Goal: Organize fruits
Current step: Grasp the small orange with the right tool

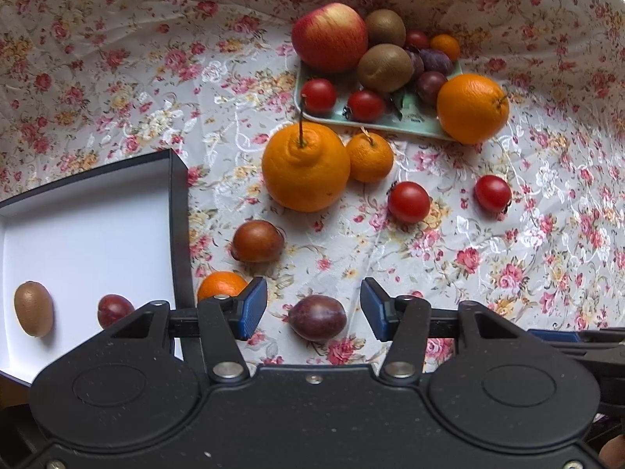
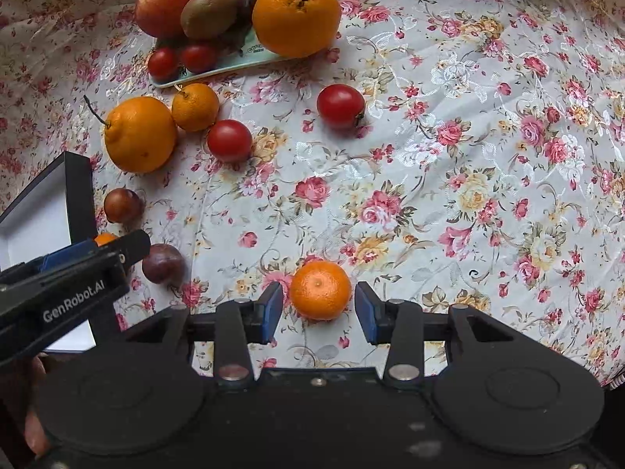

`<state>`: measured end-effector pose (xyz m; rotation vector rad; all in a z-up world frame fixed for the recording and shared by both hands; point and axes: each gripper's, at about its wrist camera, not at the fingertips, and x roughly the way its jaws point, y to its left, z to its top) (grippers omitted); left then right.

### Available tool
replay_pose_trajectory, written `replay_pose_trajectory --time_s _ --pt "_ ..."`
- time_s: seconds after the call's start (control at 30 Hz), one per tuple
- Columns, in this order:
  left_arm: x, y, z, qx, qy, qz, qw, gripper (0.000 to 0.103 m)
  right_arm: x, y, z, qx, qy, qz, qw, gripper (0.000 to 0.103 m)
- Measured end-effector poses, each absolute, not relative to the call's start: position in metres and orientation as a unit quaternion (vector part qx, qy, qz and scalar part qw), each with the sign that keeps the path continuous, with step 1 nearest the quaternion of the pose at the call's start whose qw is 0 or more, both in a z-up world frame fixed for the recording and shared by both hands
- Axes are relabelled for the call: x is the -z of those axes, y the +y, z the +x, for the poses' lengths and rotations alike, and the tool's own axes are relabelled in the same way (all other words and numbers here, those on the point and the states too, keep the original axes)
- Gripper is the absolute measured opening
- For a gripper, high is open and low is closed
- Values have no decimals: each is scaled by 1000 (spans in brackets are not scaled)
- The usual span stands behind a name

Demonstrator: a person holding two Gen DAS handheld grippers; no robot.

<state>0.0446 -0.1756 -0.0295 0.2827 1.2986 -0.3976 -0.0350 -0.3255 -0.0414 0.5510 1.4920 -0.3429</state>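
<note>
My left gripper [image 1: 313, 309] is open, its blue pads on either side of a dark purple plum [image 1: 317, 317] that lies on the floral cloth. To its left stands a black box with a white inside [image 1: 90, 226], holding a kiwi [image 1: 33, 308] and a red plum [image 1: 114, 309]. My right gripper [image 2: 318, 312] is open around a small mandarin [image 2: 320, 290], with gaps on both sides. The left gripper's body [image 2: 66, 285] shows at the left of the right wrist view, beside the same plum [image 2: 163, 262].
A pale green tray [image 1: 390, 121] at the back holds an apple [image 1: 330, 37], kiwis, plums and cherry tomatoes, with a large orange [image 1: 472, 108] at its edge. Loose on the cloth: a knobbed orange [image 1: 305, 166], mandarins [image 1: 370, 157], tomatoes [image 1: 408, 201], a brown fruit [image 1: 256, 241].
</note>
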Motion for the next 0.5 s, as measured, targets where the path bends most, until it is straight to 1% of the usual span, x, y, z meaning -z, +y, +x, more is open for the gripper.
replay_pose_trajectory --time_s 0.17,0.5 --pt "37 -174 47 181 607 133 763 58 52 -324 -29 171 675 232 679 43" --pt "47 -172 53 179 618 132 754 58 76 -321 -24 164 702 243 649 42"
